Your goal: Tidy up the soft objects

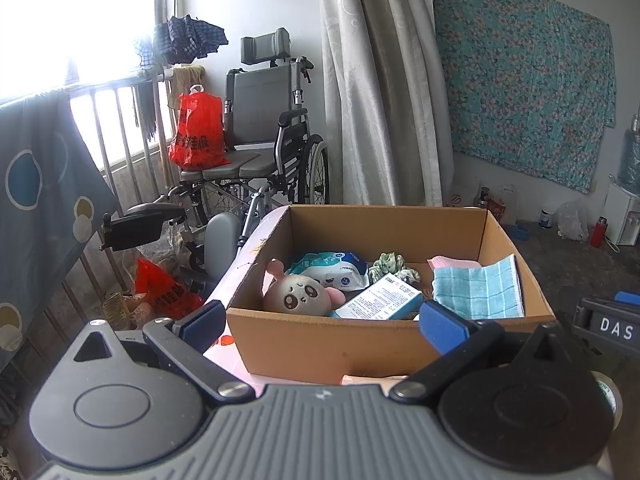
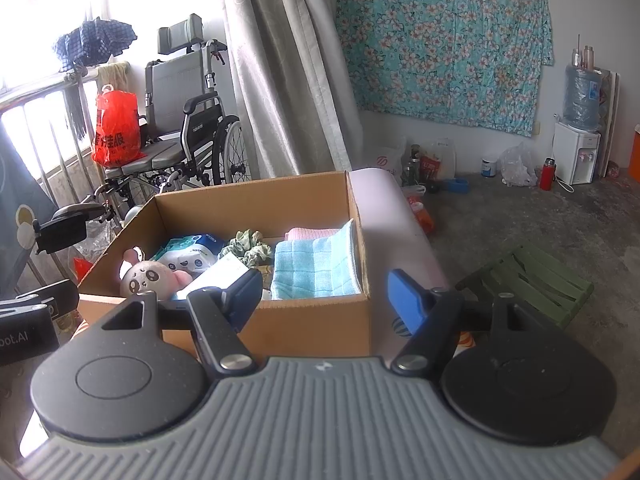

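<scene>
An open cardboard box (image 1: 320, 344) stands on a pink table and holds a round plush toy (image 1: 298, 294), a wipes pack (image 1: 332, 270), a green scrunchie (image 1: 390, 266), a white-blue carton (image 1: 382, 298), a blue cloth (image 1: 480, 290) and a pink cloth (image 1: 452, 262). My left gripper (image 1: 322, 324) is open and empty, just in front of the box. My right gripper (image 2: 326, 300) is open and empty at the box's near right corner (image 2: 320, 320). The plush (image 2: 146, 278) and blue cloth (image 2: 316, 268) also show there.
A wheelchair (image 1: 272, 140) with a red bag (image 1: 198, 132) stands behind the box by a curtain (image 1: 380, 80). A green folding stool (image 2: 528, 284) sits on the floor to the right. A water dispenser (image 2: 578, 152) and bottles line the far wall.
</scene>
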Demonstrator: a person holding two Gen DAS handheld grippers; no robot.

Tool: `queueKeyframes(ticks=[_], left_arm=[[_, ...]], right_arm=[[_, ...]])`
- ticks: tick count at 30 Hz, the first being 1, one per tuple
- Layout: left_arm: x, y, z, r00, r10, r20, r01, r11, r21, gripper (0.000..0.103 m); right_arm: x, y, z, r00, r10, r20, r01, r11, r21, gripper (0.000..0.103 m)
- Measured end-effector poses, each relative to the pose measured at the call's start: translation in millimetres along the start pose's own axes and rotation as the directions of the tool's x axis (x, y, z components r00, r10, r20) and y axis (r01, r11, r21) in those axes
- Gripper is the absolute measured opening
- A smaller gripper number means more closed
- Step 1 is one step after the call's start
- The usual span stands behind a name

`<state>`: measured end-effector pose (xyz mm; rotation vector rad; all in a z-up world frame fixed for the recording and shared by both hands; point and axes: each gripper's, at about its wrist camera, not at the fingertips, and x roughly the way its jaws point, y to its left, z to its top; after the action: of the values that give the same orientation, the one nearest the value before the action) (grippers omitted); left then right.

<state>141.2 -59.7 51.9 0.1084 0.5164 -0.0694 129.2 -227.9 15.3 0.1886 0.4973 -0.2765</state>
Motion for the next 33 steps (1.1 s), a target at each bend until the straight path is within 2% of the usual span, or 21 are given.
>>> queueKeyframes(ticks=[17, 21, 25, 33], left_arm=[[4.0, 0.9, -0.4, 1.0, 0.003, -0.027, -0.003, 1.0, 0.001, 0.103], [4.4, 0.4, -1.4, 0.999, -0.005, -0.04, 0.005, 1.0, 0.004, 0.103], [3.0, 0.0, -0.4, 0.999, -0.014, -0.034, 0.014, 1.0, -0.001, 0.103], [3.5, -3.8, -0.3, 0.999, -0.025, -0.038, 0.026, 1.0, 0.005, 0.103]], right_arm=[[3.5, -1.7, -4.2, 1.0, -0.001, -0.016, 0.001, 1.0, 0.005, 0.07], [1.6, -1.6, -1.1, 1.0, -0.029, -0.004, 0.029, 0.999, -0.019, 0.071], [-1.5, -3.5, 0.0, 1.0, 0.003, -0.001, -0.003, 1.0, 0.003, 0.071], [-3.3, 3.4, 1.5, 1.0, 0.017, -0.006, -0.017, 1.0, -0.021, 0.072]])
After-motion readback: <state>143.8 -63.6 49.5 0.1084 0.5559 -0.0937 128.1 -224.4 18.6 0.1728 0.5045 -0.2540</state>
